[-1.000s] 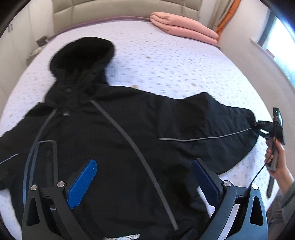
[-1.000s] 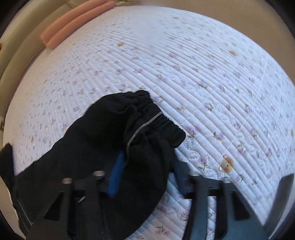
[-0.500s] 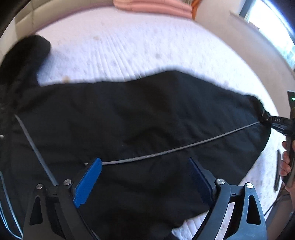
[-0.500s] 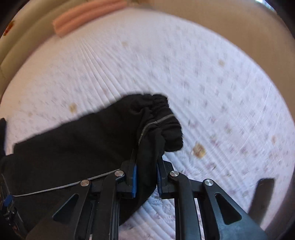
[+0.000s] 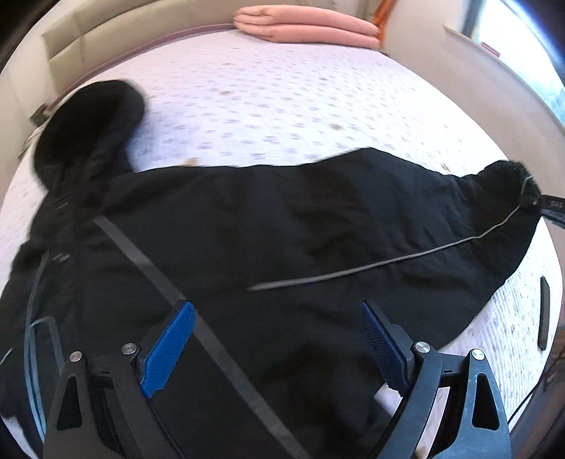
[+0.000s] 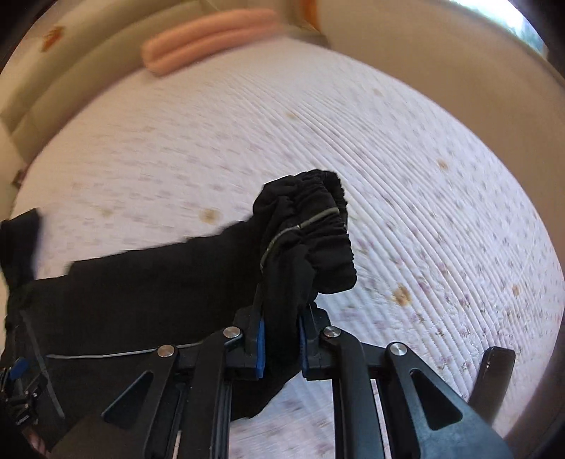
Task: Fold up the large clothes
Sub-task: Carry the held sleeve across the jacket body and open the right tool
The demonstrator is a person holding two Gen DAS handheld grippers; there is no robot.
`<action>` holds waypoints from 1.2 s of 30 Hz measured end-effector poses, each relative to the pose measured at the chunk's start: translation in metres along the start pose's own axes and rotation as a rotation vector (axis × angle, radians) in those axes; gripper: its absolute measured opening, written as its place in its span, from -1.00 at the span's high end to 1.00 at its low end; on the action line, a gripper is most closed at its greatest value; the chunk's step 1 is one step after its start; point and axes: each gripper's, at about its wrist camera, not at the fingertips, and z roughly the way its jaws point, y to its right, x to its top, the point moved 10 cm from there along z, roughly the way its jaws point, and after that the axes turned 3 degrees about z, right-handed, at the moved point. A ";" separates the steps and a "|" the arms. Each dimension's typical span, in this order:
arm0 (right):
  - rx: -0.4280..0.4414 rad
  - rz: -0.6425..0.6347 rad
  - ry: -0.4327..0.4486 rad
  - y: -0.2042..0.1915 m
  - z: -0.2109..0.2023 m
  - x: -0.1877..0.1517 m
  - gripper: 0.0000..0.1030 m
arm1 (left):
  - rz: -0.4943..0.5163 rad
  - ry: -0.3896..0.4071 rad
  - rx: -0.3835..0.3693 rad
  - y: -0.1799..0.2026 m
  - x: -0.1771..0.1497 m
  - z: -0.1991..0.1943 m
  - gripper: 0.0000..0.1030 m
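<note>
- My landmark is the black jacket (image 5: 247, 226): it lies spread flat across the near part of the bed (image 5: 282, 106), on the white quilted cover with small printed flowers.
- My left gripper (image 5: 277, 347) hangs above the jacket's body with its blue pads (image 5: 169, 347) spread wide; nothing is between them, and I cannot tell whether the tips touch the cloth.
- My right gripper (image 6: 279, 344) is clamped on the jacket's sleeve (image 6: 293, 282), just behind the elastic cuff (image 6: 317, 226). The pads press the fabric from both sides, and the cuff bunches up past the fingertips, clear of the bed cover.
- In the left wrist view that sleeve runs out to the right of the jacket's body, ending where the right gripper's tip shows at the picture edge.
- A thin grey piping line (image 5: 388, 261) runs along the sleeve from the body toward the cuff.
- The hood (image 5: 88, 130) lies flat beyond the jacket's shoulders, toward the headboard (image 5: 123, 35).
- A grey zip band (image 5: 159, 275) crosses the jacket's front diagonally, passing beside the left pad.
- Well beyond the jacket, against the headboard end of the bed, lies a folded pink blanket (image 5: 303, 28).
- A dark slim object (image 5: 543, 310) lies on the cover just past the sleeve's lower edge; I cannot tell what it is.
</note>
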 end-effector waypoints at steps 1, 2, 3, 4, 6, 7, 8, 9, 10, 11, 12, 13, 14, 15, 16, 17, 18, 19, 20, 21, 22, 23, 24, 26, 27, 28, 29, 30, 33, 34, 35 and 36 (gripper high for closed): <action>0.009 -0.025 0.018 -0.015 -0.012 0.000 0.69 | -0.014 0.000 0.005 -0.011 -0.005 -0.006 -0.82; 0.017 -0.040 0.027 -0.027 -0.020 -0.001 0.70 | -0.031 0.003 0.009 -0.023 -0.009 -0.013 -0.82; 0.020 -0.065 0.036 -0.044 -0.031 -0.002 0.71 | -0.048 0.006 0.014 -0.035 -0.016 -0.022 -0.82; 0.020 -0.090 0.045 -0.061 -0.039 -0.004 0.71 | -0.062 0.006 0.024 -0.047 -0.022 -0.030 -0.82; 0.045 -0.141 0.063 -0.098 -0.053 -0.009 0.72 | -0.085 0.006 0.043 -0.073 -0.034 -0.042 -0.82; 0.053 -0.172 0.071 -0.119 -0.061 -0.015 0.72 | -0.100 0.010 0.054 -0.089 -0.041 -0.052 -0.82; 0.059 -0.203 0.081 -0.139 -0.069 -0.021 0.72 | -0.115 0.013 0.065 -0.105 -0.049 -0.061 -0.82; 0.071 -0.229 0.087 -0.159 -0.075 -0.026 0.72 | -0.126 0.016 0.077 -0.119 -0.056 -0.068 -0.82; 0.082 -0.251 0.090 -0.177 -0.080 -0.033 0.72 | -0.140 0.020 0.094 -0.135 -0.063 -0.076 -0.82; 0.091 -0.280 0.094 -0.199 -0.087 -0.041 0.72 | -0.150 0.023 0.105 -0.147 -0.068 -0.082 -0.82; 0.089 -0.308 0.100 -0.220 -0.092 -0.048 0.72 | -0.165 0.031 0.122 -0.164 -0.074 -0.092 -0.82; 0.086 -0.344 0.106 -0.246 -0.098 -0.059 0.72 | -0.179 0.042 0.141 -0.180 -0.080 -0.101 -0.82; 0.087 -0.375 0.111 -0.266 -0.101 -0.069 0.72 | -0.196 0.054 0.160 -0.196 -0.085 -0.110 -0.82; 0.091 -0.414 0.121 -0.292 -0.106 -0.080 0.72 | -0.213 0.060 0.172 -0.212 -0.092 -0.118 -0.82; 0.096 -0.451 0.131 -0.319 -0.109 -0.092 0.72 | -0.232 0.061 0.182 -0.226 -0.098 -0.126 -0.82; 0.098 -0.480 0.140 -0.338 -0.112 -0.102 0.72 | -0.254 0.063 0.191 -0.241 -0.104 -0.132 -0.82; 0.105 -0.511 0.151 -0.362 -0.116 -0.114 0.72 | -0.278 0.064 0.194 -0.256 -0.111 -0.138 -0.82; 0.120 -0.537 0.158 -0.387 -0.119 -0.126 0.72 | -0.299 0.064 0.198 -0.269 -0.118 -0.142 -0.82; 0.131 -0.555 0.159 -0.406 -0.123 -0.138 0.72 | -0.319 0.063 0.200 -0.281 -0.122 -0.145 -0.82; 0.144 -0.576 0.155 -0.429 -0.125 -0.152 0.72 | -0.338 0.065 0.200 -0.294 -0.129 -0.150 -0.82; 0.153 -0.592 0.148 -0.447 -0.126 -0.163 0.72 | -0.353 0.069 0.203 -0.304 -0.134 -0.154 -0.82; 0.166 -0.607 0.136 -0.467 -0.124 -0.179 0.72 | -0.370 0.071 0.211 -0.317 -0.141 -0.158 -0.82; 0.178 -0.624 0.123 -0.487 -0.121 -0.197 0.72 | -0.383 0.070 0.220 -0.327 -0.147 -0.160 -0.82; 0.193 -0.658 0.099 -0.521 -0.112 -0.229 0.72 | -0.410 0.068 0.233 -0.343 -0.157 -0.162 -0.82; 0.201 -0.693 0.080 -0.542 -0.105 -0.251 0.73 | -0.424 0.065 0.244 -0.352 -0.165 -0.163 -0.82; 0.205 -0.731 0.064 -0.562 -0.096 -0.273 0.73 | -0.436 0.061 0.250 -0.361 -0.172 -0.162 -0.82; 0.209 -0.762 0.050 -0.573 -0.086 -0.292 0.73 | -0.446 0.055 0.254 -0.369 -0.178 -0.161 -0.82; 0.212 -0.792 0.030 -0.588 -0.077 -0.311 0.73 | -0.453 0.048 0.260 -0.375 -0.183 -0.160 -0.82; 0.206 -0.869 -0.032 -0.615 -0.047 -0.361 0.72 | -0.470 0.025 0.275 -0.391 -0.202 -0.154 -0.82; 0.190 -0.892 -0.031 -0.622 -0.040 -0.374 0.68 | -0.477 0.018 0.278 -0.397 -0.209 -0.153 -0.82; 0.173 -0.910 -0.030 -0.622 -0.034 -0.383 0.56 | -0.482 0.014 0.281 -0.400 -0.214 -0.153 -0.82; 0.158 -0.924 -0.038 -0.622 -0.029 -0.388 0.52 | -0.489 0.006 0.282 -0.405 -0.220 -0.152 -0.82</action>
